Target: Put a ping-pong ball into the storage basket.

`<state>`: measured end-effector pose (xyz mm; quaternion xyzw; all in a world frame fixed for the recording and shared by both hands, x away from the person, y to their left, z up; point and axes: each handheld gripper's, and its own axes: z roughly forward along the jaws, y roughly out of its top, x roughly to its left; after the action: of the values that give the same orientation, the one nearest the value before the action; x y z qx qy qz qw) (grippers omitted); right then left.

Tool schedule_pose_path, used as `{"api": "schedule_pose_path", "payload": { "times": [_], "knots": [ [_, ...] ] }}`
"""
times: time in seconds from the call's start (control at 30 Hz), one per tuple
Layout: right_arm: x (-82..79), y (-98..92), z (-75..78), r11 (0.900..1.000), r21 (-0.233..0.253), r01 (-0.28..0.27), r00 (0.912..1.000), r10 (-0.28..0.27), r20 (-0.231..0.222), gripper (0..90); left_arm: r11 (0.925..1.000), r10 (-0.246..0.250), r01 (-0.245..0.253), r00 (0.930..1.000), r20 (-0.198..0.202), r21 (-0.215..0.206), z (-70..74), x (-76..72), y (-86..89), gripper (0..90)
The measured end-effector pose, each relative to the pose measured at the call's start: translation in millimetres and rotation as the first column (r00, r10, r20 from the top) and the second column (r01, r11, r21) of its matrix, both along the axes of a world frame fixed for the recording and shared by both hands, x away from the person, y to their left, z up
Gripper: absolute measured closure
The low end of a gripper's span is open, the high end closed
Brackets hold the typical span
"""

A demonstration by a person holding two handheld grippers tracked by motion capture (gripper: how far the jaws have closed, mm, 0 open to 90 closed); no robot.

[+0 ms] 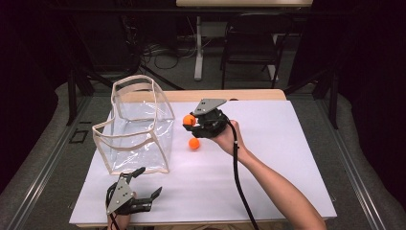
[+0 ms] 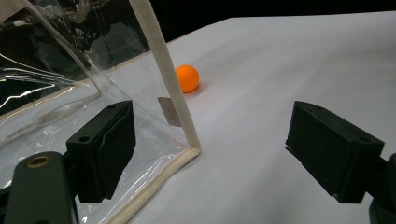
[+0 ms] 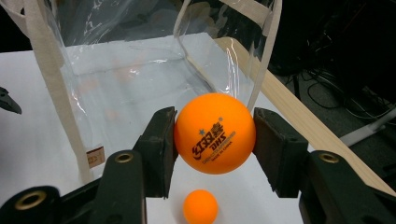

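While I held the right hand-held gripper above the worktop, its jaws were clamped on an orange ball, raised just beside the clear bag standing at the left. A second orange ball lay on the white surface directly below the gripped one. My left hand-held gripper rested near the bag's front corner, jaws wide apart and holding nothing.

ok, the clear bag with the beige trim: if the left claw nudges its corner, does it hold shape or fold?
Probably folds. The clear bag has thin, wrinkled film walls and its beige rim sags unevenly, so it looks floppy. Nothing shows inside it, so it is likely light and may slide on the smooth white table rather than resist. The left claw, open near the corner, would likely dent it.
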<state>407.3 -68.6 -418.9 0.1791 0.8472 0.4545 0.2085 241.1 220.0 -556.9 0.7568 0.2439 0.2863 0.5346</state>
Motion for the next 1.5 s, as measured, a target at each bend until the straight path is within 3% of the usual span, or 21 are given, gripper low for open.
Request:
{"api": "schedule_pose_path", "payload": {
  "times": [1.5],
  "knots": [
    [11.5,11.0,21.2,0.999,-0.047,-0.009,0.9998,0.009,0.016,50.6,1.0000,0.000,0.000,1.0000,-0.001,-0.003,0.0,0.3,0.4,15.6]
  ]
}}
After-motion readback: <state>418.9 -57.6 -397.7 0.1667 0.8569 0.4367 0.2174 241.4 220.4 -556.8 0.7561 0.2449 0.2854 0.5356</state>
